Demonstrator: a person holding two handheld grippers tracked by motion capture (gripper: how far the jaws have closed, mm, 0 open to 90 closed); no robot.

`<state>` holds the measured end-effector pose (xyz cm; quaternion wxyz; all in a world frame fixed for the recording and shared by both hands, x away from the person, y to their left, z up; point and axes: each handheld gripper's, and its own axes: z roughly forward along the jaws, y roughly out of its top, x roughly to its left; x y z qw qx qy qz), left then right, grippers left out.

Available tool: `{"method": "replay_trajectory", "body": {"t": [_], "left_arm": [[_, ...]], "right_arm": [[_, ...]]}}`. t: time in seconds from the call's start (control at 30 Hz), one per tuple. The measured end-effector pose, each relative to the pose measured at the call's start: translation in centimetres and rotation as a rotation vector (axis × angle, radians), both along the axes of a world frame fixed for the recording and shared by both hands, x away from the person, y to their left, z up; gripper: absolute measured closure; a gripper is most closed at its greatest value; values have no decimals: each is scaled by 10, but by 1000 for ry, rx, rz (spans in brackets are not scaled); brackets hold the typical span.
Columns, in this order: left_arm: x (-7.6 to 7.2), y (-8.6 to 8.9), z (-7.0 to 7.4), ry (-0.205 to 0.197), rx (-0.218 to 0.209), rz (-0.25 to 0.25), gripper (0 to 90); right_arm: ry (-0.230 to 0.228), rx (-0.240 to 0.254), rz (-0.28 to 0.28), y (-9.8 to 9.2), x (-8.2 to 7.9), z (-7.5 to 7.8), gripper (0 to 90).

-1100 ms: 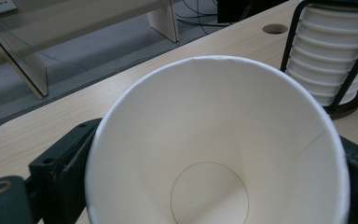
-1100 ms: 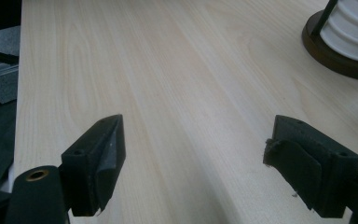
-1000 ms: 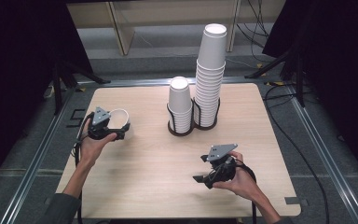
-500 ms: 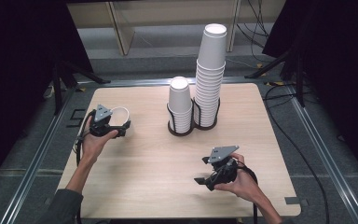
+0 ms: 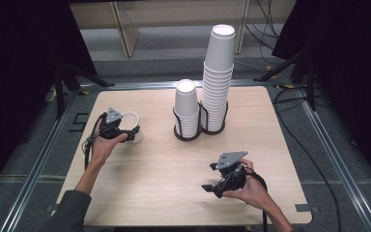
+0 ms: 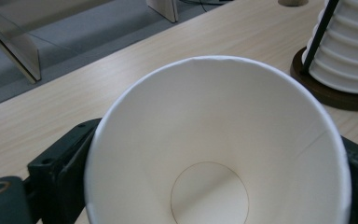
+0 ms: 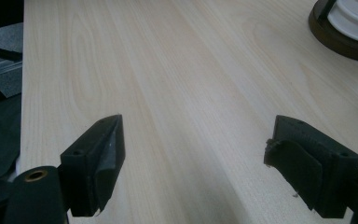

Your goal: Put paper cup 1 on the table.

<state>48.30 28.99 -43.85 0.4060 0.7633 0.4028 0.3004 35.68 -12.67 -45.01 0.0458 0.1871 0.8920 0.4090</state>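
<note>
A white paper cup (image 5: 132, 122) stands upright at the table's left, with my left gripper (image 5: 131, 132) shut on its sides. In the left gripper view the cup's open mouth (image 6: 214, 140) sits between the two black jaws, which touch it on both sides. Those jaws have just been opening a little, and the cup is still between them. My right gripper (image 5: 210, 186) hovers low over the near right part of the table. Its jaws stand wide open around bare wood (image 7: 193, 154).
A short stack of cups (image 5: 186, 108) and a tall stack (image 5: 218, 72) stand in a dark wire holder (image 5: 189, 137) at the table's middle back. The holder's base (image 7: 340, 39) lies ahead and to the right of the right gripper. The table edge runs close behind the left hand.
My left gripper has shifted a little to the right and lower with the cup in it. The right gripper has stayed where it was.
</note>
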Motion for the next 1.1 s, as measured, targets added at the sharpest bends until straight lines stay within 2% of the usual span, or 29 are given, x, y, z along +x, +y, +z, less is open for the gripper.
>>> {"method": "replay_trajectory", "body": {"t": [0.23,0.37,0.4,0.53,0.6,0.63,0.77,0.8,1.0,1.03,1.1], "left_arm": [[4,-1,-7,-8,-18,6,59],[4,-1,-10,-30,-44,12,46],[4,-1,-12,-39,-55,15,43],[4,3,-23,-31,-88,-4,52],[4,7,-29,-33,-118,-18,90],[4,9,-32,-47,-142,-24,99],[0,13,-35,-36,-154,-29,108],[1,13,-36,-44,-157,-42,110],[-5,16,-40,-54,-150,-56,118],[-5,17,-41,-70,-161,-77,117],[-7,18,-42,-63,-153,-78,121]], "right_arm": [[0,4,-3,-1,0,0,190],[-1,3,-3,-2,-1,0,191],[-1,4,-3,-2,-1,0,192],[0,3,-3,-2,-2,0,192],[-10,2,-3,-2,-2,1,192],[-10,4,-4,-2,-2,0,192],[-9,1,-1,-2,-2,1,192],[2,3,-1,-2,-2,0,192],[-1,2,4,-2,-2,0,192],[1,1,4,-1,-2,0,192],[4,-1,5,-1,-2,0,192]]}}
